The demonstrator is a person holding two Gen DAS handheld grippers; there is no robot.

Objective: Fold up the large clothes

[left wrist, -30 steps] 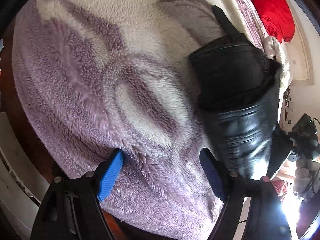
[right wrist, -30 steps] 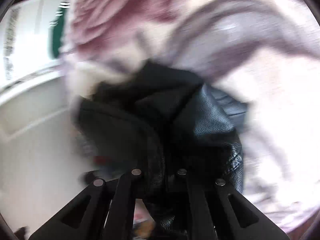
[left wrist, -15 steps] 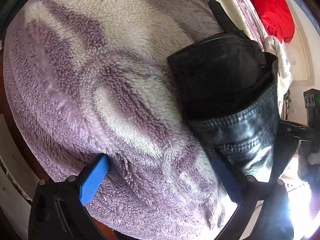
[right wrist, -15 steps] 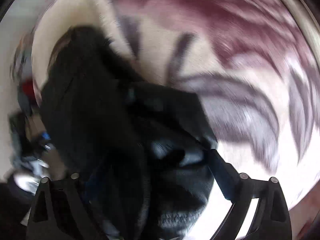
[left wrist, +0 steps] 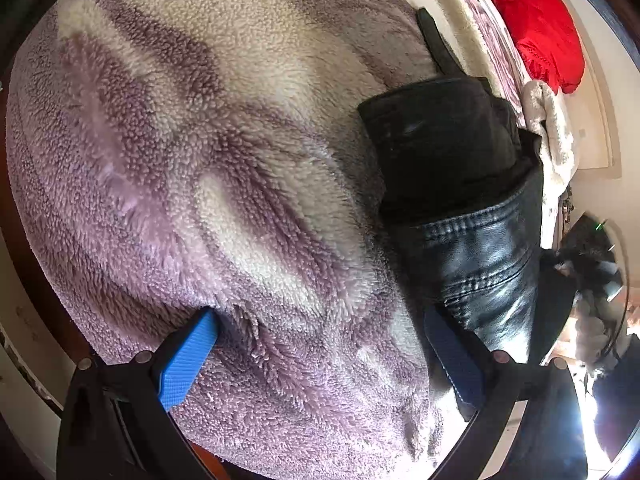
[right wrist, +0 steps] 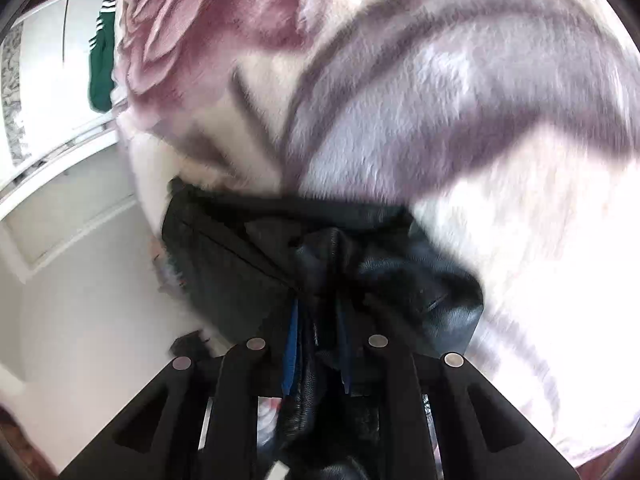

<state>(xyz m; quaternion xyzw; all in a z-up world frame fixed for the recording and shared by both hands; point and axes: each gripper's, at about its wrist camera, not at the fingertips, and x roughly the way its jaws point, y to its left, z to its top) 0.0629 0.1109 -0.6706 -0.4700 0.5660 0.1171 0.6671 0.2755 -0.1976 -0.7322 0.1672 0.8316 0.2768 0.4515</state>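
A black leather jacket lies bunched on a fluffy purple-and-cream blanket at the bed's right side. My left gripper is open and empty, its blue pads pressed on the blanket; the right pad sits by the jacket's shiny hem. In the right wrist view my right gripper is shut on a fold of the leather jacket, which hangs crumpled at the blanket's edge. The blue pads are mostly hidden by leather.
A red garment lies at the far end of the bed with a cream cloth beside it. A white cabinet with a green garment hanging on it stands left of the bed. Clutter sits on the floor at right.
My right gripper swung about with the jacket and is back facing the bed edge, closed on a fold. My left gripper shifted slightly over the blanket and stayed open.
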